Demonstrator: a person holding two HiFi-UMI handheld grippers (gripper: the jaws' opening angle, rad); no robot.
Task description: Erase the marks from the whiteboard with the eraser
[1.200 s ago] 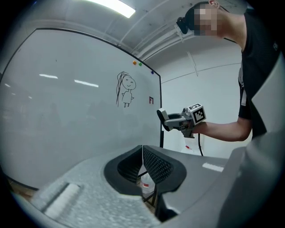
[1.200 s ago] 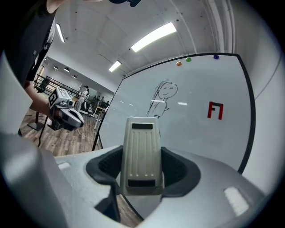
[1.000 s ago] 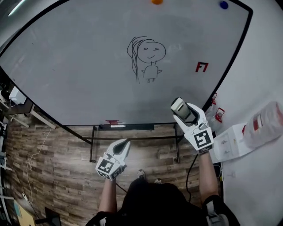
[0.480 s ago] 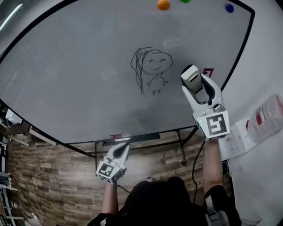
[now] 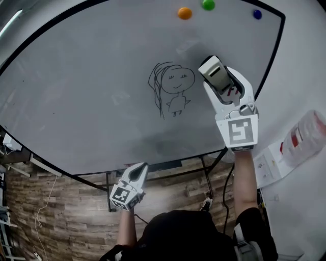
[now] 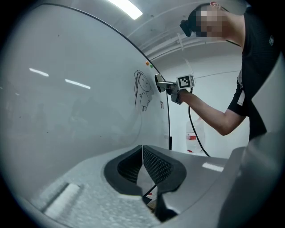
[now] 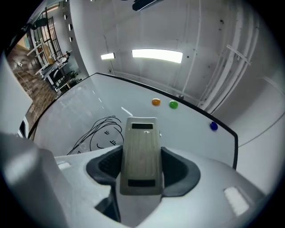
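Observation:
A large whiteboard (image 5: 91, 92) fills the head view, with a black marker drawing of a smiling figure (image 5: 172, 87) near its middle. My right gripper (image 5: 216, 76) is shut on a grey eraser (image 5: 214, 72) (image 7: 141, 153), held up against the board just right of the drawing's head. In the right gripper view the drawing (image 7: 100, 133) lies left of the eraser. My left gripper (image 5: 136, 173) hangs low below the board's bottom edge, its jaws closed together with nothing in them (image 6: 142, 167). The left gripper view shows the drawing (image 6: 142, 89) and the right gripper far off.
Orange (image 5: 184, 12), green (image 5: 208, 4) and blue (image 5: 257, 14) magnets sit at the board's top. A tray (image 5: 153, 166) runs under the board's lower edge. A plastic bag (image 5: 305, 135) and papers hang on the wall at the right. Wooden floor lies below.
My right gripper has risen with the eraser from below the board's lower right up to beside the drawing's head. The left gripper has stayed low.

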